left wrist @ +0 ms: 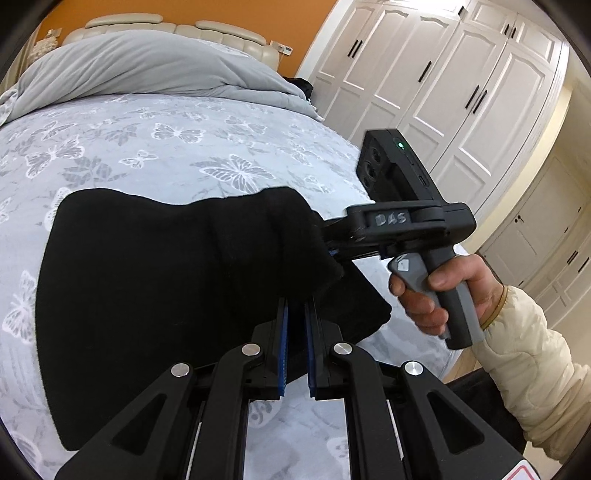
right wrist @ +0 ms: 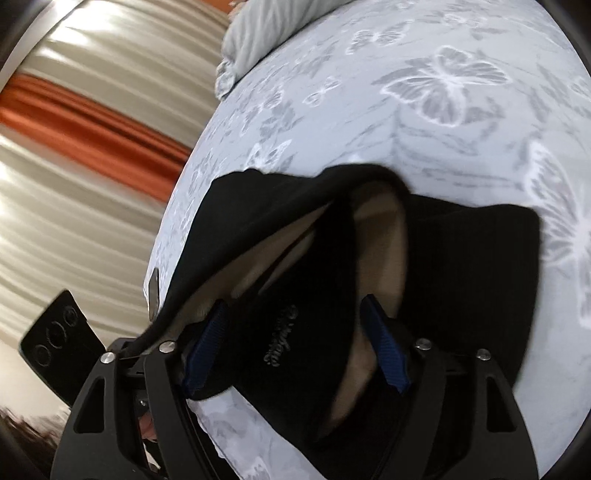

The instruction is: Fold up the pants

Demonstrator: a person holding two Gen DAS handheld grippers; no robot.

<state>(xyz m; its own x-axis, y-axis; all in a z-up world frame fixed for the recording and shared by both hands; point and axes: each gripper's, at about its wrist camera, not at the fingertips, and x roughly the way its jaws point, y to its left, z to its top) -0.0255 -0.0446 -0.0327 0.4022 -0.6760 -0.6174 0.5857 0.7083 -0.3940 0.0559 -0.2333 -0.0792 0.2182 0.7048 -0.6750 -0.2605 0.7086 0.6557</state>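
Observation:
Black pants (left wrist: 155,280) lie partly folded on the butterfly-print bed sheet (left wrist: 166,147). My left gripper (left wrist: 295,314) has its blue pads a narrow gap apart, with an edge of the black cloth between the tips. The right gripper body (left wrist: 406,221) reaches in from the right, its tips buried in a raised fold of the pants. In the right wrist view the right gripper (right wrist: 295,314) stands wide open, its blue pads (right wrist: 384,347) astride a flap of the pants (right wrist: 461,258) with a grey script logo and tan lining.
A grey duvet (left wrist: 147,70) is heaped at the head of the bed by a cream headboard (left wrist: 177,27). White wardrobe doors (left wrist: 443,74) stand to the right. Striped curtains (right wrist: 92,147) show beyond the bed edge in the right wrist view.

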